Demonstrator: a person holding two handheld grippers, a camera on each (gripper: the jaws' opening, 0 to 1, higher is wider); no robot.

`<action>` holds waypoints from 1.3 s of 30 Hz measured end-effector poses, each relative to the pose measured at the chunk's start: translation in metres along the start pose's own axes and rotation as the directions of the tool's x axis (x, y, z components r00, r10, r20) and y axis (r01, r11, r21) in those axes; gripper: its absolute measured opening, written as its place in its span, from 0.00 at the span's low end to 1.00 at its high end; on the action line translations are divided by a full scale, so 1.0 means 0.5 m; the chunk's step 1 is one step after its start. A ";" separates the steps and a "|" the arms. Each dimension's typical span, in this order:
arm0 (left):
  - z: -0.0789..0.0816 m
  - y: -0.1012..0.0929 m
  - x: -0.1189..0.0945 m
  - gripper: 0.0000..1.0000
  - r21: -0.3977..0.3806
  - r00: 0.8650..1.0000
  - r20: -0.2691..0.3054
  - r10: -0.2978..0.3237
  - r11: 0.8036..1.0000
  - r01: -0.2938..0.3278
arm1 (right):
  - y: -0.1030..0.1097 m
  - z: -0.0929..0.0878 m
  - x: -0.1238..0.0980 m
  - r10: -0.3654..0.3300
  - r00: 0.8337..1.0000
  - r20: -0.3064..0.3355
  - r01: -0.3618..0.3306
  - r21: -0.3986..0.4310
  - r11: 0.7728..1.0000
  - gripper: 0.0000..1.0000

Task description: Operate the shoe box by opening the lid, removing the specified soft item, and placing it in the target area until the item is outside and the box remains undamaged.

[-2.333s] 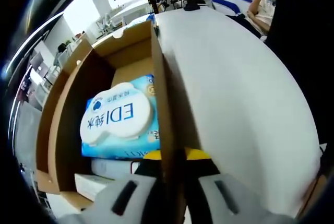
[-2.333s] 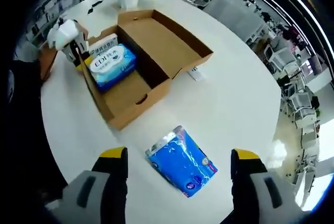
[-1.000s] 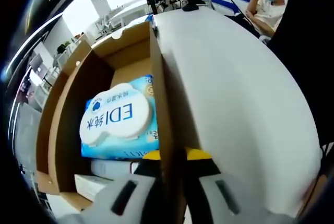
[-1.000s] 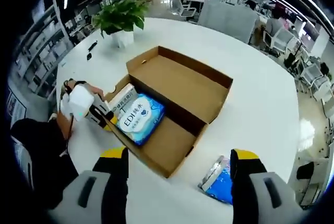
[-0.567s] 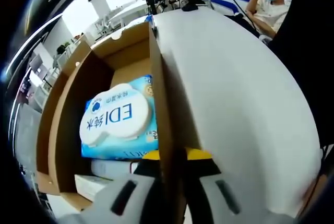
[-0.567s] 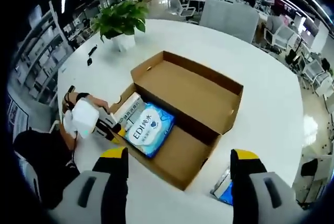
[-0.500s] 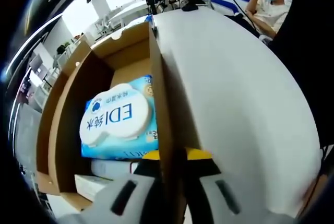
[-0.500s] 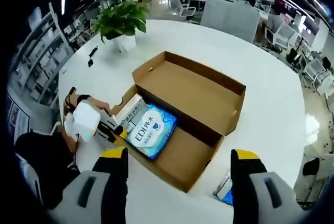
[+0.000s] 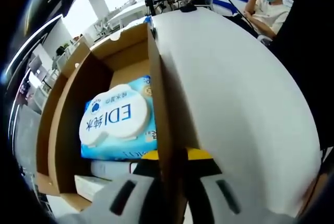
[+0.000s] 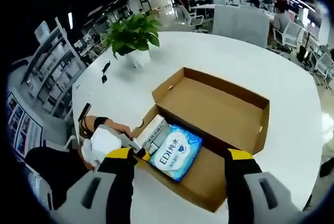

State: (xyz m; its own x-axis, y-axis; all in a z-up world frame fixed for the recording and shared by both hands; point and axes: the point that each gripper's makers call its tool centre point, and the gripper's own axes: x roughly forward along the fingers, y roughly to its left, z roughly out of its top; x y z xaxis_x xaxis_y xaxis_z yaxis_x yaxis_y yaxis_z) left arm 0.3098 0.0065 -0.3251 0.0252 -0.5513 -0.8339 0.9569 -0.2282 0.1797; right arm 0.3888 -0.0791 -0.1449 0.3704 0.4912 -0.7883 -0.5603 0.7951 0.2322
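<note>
Open-plan office, white round surface (image 10: pixel 250 57). Shoe box (image 10: pixel 219 109) has its lid open; the wet wipes pack (image 10: pixel 175 152) lies inside by the wall your left gripper (image 9: pixel 168 156) pinches. Your right gripper (image 10: pixel 179 157), spread wide, hovers above the box; lower it onto the pack.

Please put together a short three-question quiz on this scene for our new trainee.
1. True or false: the lid of the brown cardboard shoe box is open.
2. What is the left gripper clamped on?
A. the box's side wall
B. the blue and white wet-wipes pack
C. the potted green plant
3. Fill in: the right gripper hangs above the box with its jaws ____.

Key: 1 true. 2 A: its jaws pinch the thin cardboard wall. 3 open; nothing sits between them, and the wipes pack lies inside the box.
</note>
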 end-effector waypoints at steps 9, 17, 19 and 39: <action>-0.001 0.003 0.002 0.09 -0.001 1.000 0.001 -0.001 1.000 0.001 | 0.020 -0.028 0.007 0.000 0.998 -0.067 0.001 0.023 1.000 0.88; -0.001 0.006 0.002 0.10 0.002 1.000 0.003 -0.003 1.000 0.003 | 0.032 -0.035 0.042 -0.007 0.995 -0.103 0.013 0.060 0.998 0.89; -0.001 0.006 0.002 0.10 0.002 1.000 0.003 -0.003 1.000 0.003 | 0.032 -0.034 0.043 -0.010 0.995 -0.102 0.016 0.060 0.998 0.90; -0.004 0.011 0.002 0.10 0.006 1.000 0.008 -0.002 1.000 0.002 | 0.055 -0.073 0.155 -0.014 0.972 -0.234 0.035 0.084 0.996 0.92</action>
State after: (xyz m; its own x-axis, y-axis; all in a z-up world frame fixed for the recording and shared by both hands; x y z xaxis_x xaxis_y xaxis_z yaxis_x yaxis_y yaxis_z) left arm 0.3156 0.0063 -0.3260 0.0207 -0.5568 -0.8304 0.9551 -0.2346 0.1811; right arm 0.3752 -0.0320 -0.2204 0.1950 0.3829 -0.9030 -0.4831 0.8387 0.2513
